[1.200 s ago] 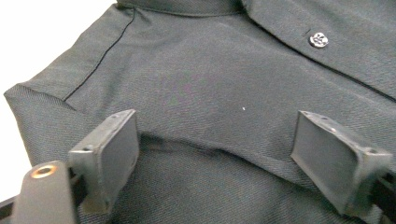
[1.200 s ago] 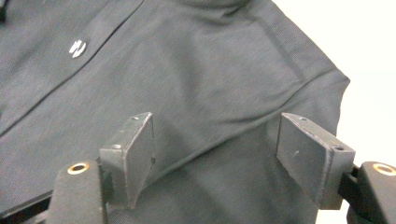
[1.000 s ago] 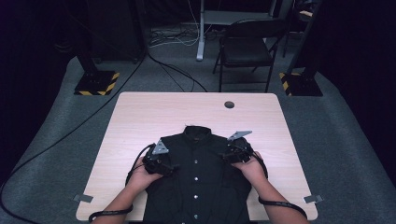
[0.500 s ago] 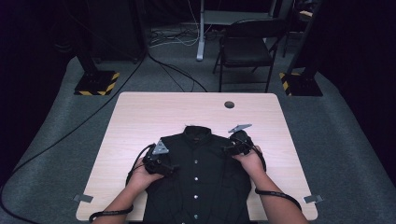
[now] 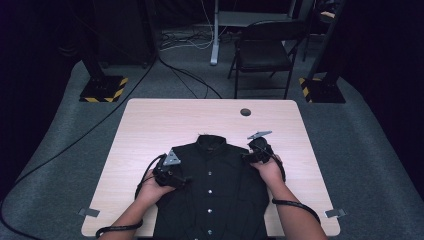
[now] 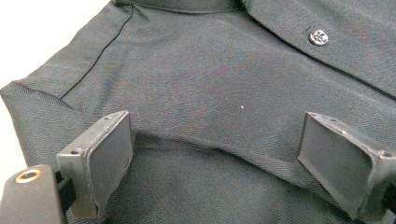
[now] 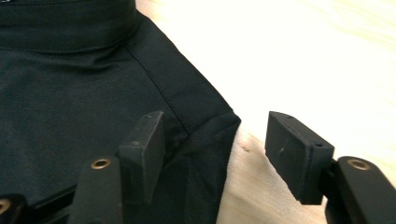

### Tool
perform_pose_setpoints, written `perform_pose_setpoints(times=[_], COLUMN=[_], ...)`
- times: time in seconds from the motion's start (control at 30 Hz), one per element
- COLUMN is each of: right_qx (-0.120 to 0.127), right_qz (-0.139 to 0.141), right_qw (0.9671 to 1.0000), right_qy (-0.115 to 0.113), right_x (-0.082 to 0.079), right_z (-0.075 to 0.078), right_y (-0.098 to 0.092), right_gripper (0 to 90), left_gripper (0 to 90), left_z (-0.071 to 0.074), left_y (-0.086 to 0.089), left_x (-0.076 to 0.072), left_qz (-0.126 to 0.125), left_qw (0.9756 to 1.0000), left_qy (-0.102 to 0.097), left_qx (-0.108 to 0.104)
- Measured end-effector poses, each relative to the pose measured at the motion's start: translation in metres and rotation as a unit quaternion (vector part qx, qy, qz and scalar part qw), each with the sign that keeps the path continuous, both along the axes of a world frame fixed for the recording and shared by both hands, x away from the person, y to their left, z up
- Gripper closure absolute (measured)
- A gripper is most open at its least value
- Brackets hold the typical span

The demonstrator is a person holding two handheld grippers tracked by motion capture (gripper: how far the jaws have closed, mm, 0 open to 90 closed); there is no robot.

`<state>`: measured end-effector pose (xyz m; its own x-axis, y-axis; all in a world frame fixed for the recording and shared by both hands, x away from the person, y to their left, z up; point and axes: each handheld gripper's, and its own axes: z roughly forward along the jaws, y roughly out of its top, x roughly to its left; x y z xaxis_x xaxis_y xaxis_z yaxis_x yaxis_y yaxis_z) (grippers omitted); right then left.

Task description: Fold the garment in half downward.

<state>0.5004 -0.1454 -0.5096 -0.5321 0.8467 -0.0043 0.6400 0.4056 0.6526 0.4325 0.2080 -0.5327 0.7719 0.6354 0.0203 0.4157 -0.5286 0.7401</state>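
Note:
A black button-up shirt (image 5: 215, 185) lies flat on the light wooden table (image 5: 150, 125), collar (image 5: 210, 142) toward the far side. My left gripper (image 5: 172, 172) rests on the shirt's left chest. In the left gripper view its jaws stand wide apart (image 6: 215, 154) over a low ridge of cloth, with a button (image 6: 319, 37) beyond. My right gripper (image 5: 260, 150) sits at the shirt's right shoulder. Its jaws have just been closing and straddle the shoulder corner (image 7: 210, 126) without pressing it: one pad (image 7: 144, 154) over the cloth, the other (image 7: 296, 154) over bare wood.
A round cable hole (image 5: 245, 112) sits near the table's far edge. Grey tape tabs (image 5: 89, 212) mark the front corners. Beyond the table stand a folding chair (image 5: 262, 50) and two posts on yellow-and-black bases (image 5: 102, 87). Cables run across the floor (image 5: 60, 150).
My right gripper has slid a little farther up the table to the shirt's shoulder corner. The left gripper and the shirt have stayed put.

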Motion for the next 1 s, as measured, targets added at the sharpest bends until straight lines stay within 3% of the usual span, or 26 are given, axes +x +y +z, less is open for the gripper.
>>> perform_pose_setpoints(times=[0.33, 0.57, 0.67, 0.83, 1.0], right_qx=[0.005, 0.011, 0.013, 0.018, 0.020], right_qz=[-0.014, -0.013, -0.014, -0.016, -0.016], right_qw=[0.9998, 0.9998, 0.9998, 0.9997, 0.9997], right_qy=[0.015, 0.005, 0.003, -0.004, -0.005], right_x=[0.002, 0.000, -0.001, -0.002, -0.003], right_z=[-0.002, -0.004, -0.005, -0.006, -0.006], right_y=[-0.002, -0.003, -0.004, -0.004, -0.004], right_gripper=[39.3, 39.3, 39.3, 39.4, 39.4], left_gripper=[12.4, 13.7, 15.0, 17.7, 18.4], left_z=[0.000, 0.008, 0.012, 0.018, 0.020], left_y=[0.002, 0.005, 0.009, 0.014, 0.020], left_x=[0.001, 0.006, 0.010, 0.021, 0.034], left_qz=[0.000, 0.006, 0.019, 0.043, 0.078], left_qw=[1.0000, 0.9999, 0.9998, 0.9989, 0.9967], left_qy=[0.003, 0.008, 0.004, 0.018, 0.022], left_qx=[-0.007, -0.001, 0.005, -0.005, -0.004])
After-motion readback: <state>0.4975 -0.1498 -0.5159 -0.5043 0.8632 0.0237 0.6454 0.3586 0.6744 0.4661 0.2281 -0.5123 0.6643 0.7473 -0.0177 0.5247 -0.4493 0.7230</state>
